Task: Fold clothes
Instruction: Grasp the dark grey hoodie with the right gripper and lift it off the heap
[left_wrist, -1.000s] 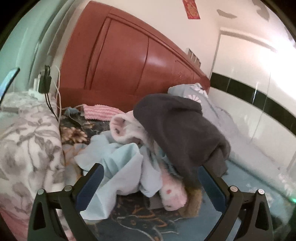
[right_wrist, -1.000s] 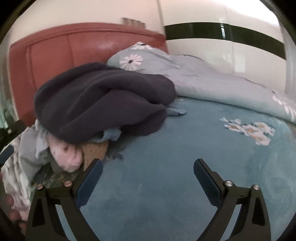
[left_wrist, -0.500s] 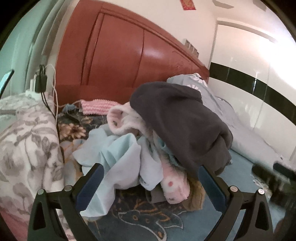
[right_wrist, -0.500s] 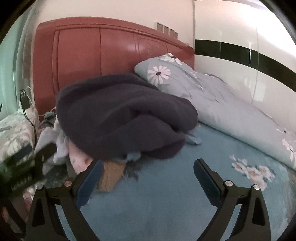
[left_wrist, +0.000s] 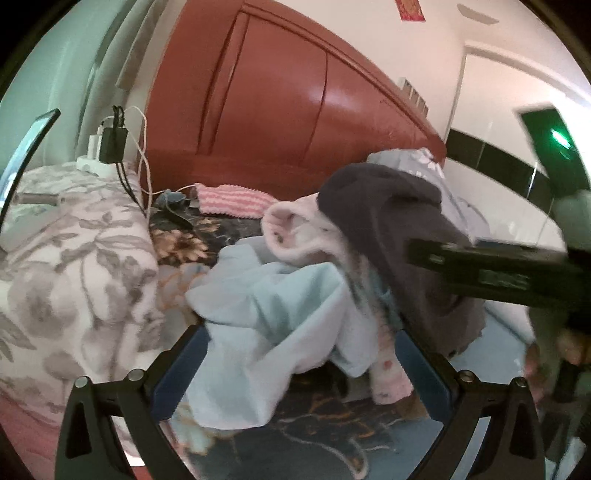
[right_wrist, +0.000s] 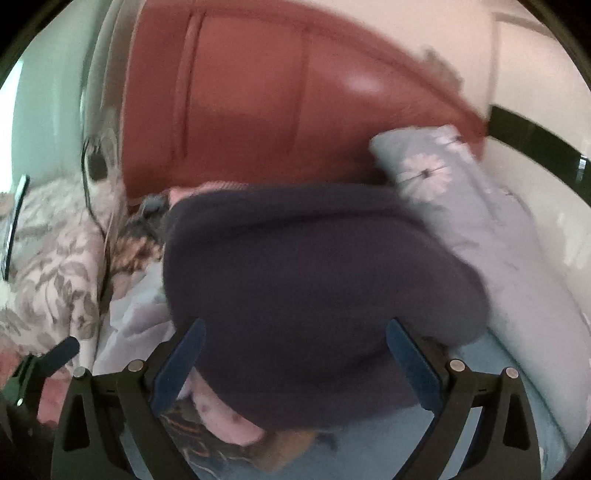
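Note:
A heap of clothes lies on the bed. A dark grey sweater (left_wrist: 391, 229) sits on top, over a pink spotted garment (left_wrist: 295, 229) and a light blue garment (left_wrist: 269, 306). My left gripper (left_wrist: 301, 365) is open, its jaws spread just in front of the light blue cloth. My right gripper (right_wrist: 295, 362) is open, its jaws either side of the near edge of the dark sweater (right_wrist: 317, 280). The right gripper's body (left_wrist: 495, 273) crosses the right of the left wrist view, blurred.
A red wooden headboard (left_wrist: 280, 96) stands behind the heap. A floral pillow (left_wrist: 70, 258) lies left, with chargers and cables (left_wrist: 114, 144) above it. A grey-blue daisy quilt (right_wrist: 480, 206) lies right. The bed has a blue patterned cover (left_wrist: 332, 424).
The right gripper has swung left and closed in on the dark sweater, and now shows in the left wrist view. The left gripper has moved nearer the light blue cloth.

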